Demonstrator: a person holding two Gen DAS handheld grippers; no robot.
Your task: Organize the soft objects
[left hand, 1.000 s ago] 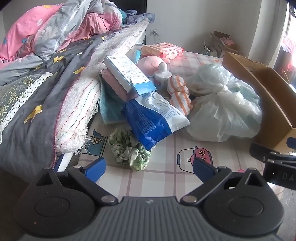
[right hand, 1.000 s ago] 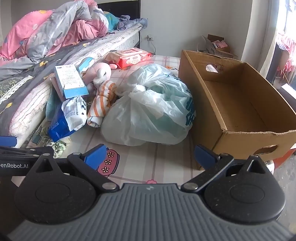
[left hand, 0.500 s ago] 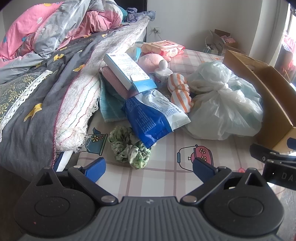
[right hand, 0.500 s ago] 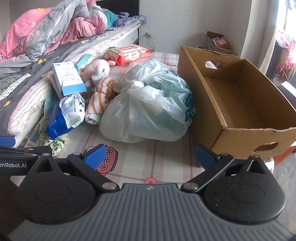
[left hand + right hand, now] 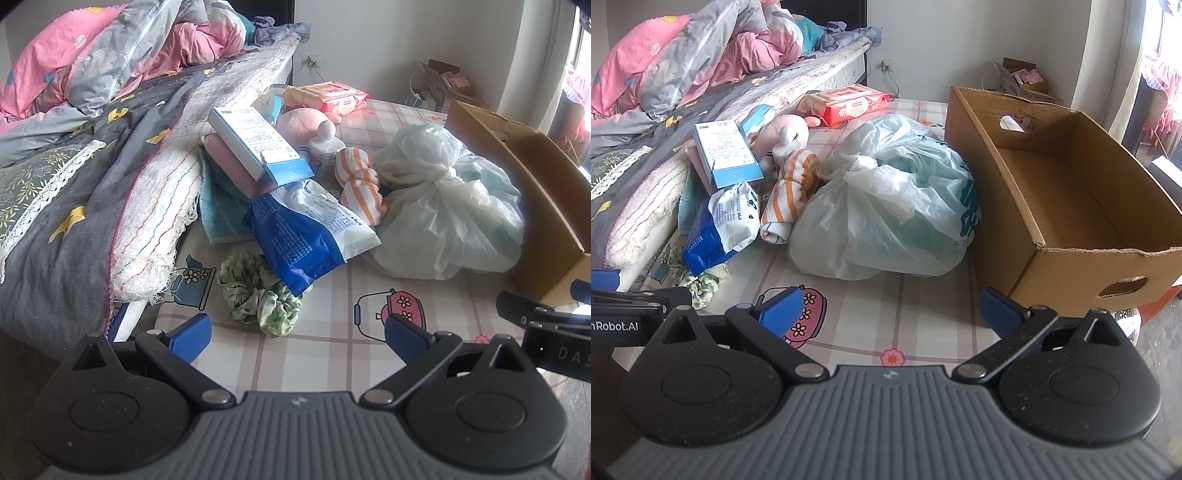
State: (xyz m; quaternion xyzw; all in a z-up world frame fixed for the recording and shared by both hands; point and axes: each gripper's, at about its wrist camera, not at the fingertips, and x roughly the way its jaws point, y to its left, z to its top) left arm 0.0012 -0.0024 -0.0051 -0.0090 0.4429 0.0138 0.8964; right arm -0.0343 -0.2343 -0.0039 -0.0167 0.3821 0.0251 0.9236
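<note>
A heap of soft things lies on a checked mat: a green scrunchie [image 5: 258,295], a blue-and-white pouch [image 5: 306,232], an orange-striped rolled cloth [image 5: 360,184], a pink plush toy [image 5: 301,123] and a knotted plastic bag [image 5: 447,210]. My left gripper [image 5: 297,334] hovers open just in front of the scrunchie, nothing between its fingers. My right gripper [image 5: 892,308] is open too, low over the mat before the plastic bag [image 5: 890,206]. An open cardboard box [image 5: 1067,184] stands right of the bag, with nothing in it.
A bed with a grey blanket [image 5: 74,206] and pink bedding [image 5: 122,48] borders the mat on the left. A white-and-blue carton [image 5: 258,146] rests on folded cloths. Wet-wipe packs [image 5: 853,103] lie at the back. A smaller box [image 5: 1023,79] sits by the far wall.
Both grippers have drawn back and risen a little, so the heap sits slightly farther off. Nothing was taken hold of, and both stay open.
</note>
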